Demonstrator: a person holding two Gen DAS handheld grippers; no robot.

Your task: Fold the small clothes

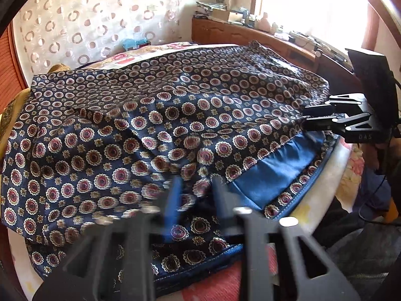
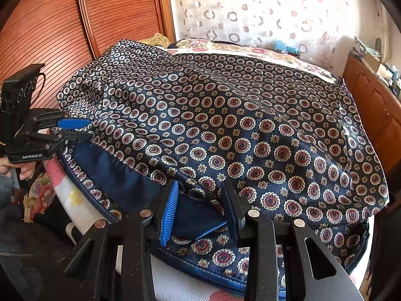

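A navy garment (image 1: 150, 125) (image 2: 225, 125) printed with red and white medallions lies spread over the bed. Its near edge is lifted and shows a plain blue lining (image 1: 270, 173) (image 2: 120, 175). My left gripper (image 1: 196, 195) is blurred in its own view, with patterned cloth bunched between its fingers. In the right wrist view the left gripper (image 2: 89, 128) sits at the garment's left edge, its tips pinching the hem. My right gripper (image 2: 201, 200) has blue lining and printed cloth between its pads. From the left wrist view the right gripper (image 1: 304, 118) is clamped on the raised hem.
The bed cover (image 2: 70, 193) (image 1: 351, 170) is floral. A wooden sideboard (image 1: 250, 32) (image 2: 376, 105) loaded with clutter runs along the window side. A slatted wooden door (image 2: 75, 25) and a ring-patterned curtain (image 1: 87, 20) stand behind. A person's hand (image 2: 25, 173) holds the left gripper.
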